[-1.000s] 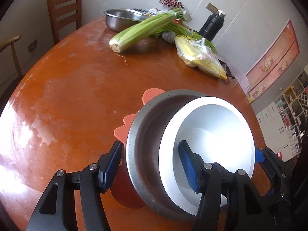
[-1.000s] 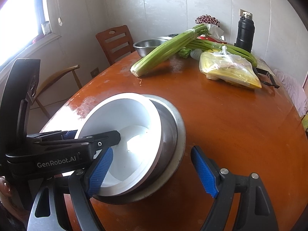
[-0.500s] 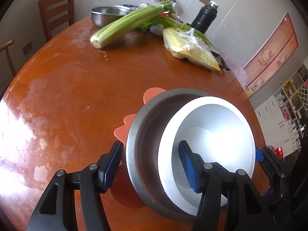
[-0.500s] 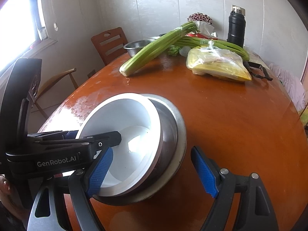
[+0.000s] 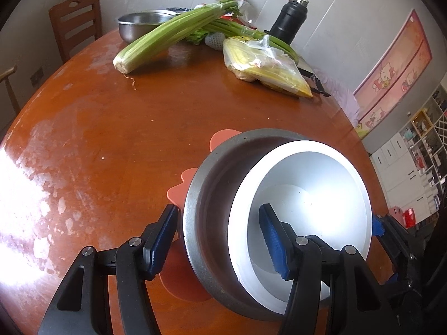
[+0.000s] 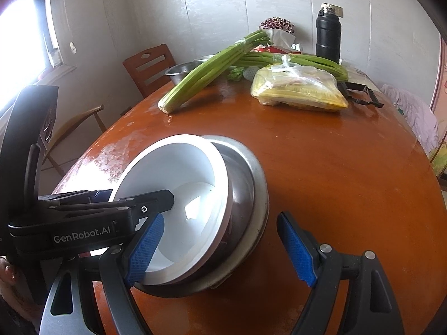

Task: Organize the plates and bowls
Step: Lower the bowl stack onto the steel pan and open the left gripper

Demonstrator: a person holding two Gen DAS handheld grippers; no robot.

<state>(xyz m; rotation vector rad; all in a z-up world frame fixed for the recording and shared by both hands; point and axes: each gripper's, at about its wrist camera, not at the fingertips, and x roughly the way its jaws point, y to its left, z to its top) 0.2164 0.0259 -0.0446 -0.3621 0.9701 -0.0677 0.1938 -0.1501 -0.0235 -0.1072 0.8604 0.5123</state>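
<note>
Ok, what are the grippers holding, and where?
The nested white bowl and steel bowl: left gripper clamps both walls together; right gripper straddles the opposite side, grip unclear.

Bright window daylight, glare on table (image 5: 83, 145), dark fisheye-warped corners.

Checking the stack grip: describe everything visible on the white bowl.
The white bowl is smooth, glossy, round and empty, with a flat bottom. It sits nested inside a steel bowl, tilted and off-centre toward one side. One finger of the left claw reaches inside it; one finger of the right claw does too, from the opposite side. The stack sits above the wooden table.
</note>
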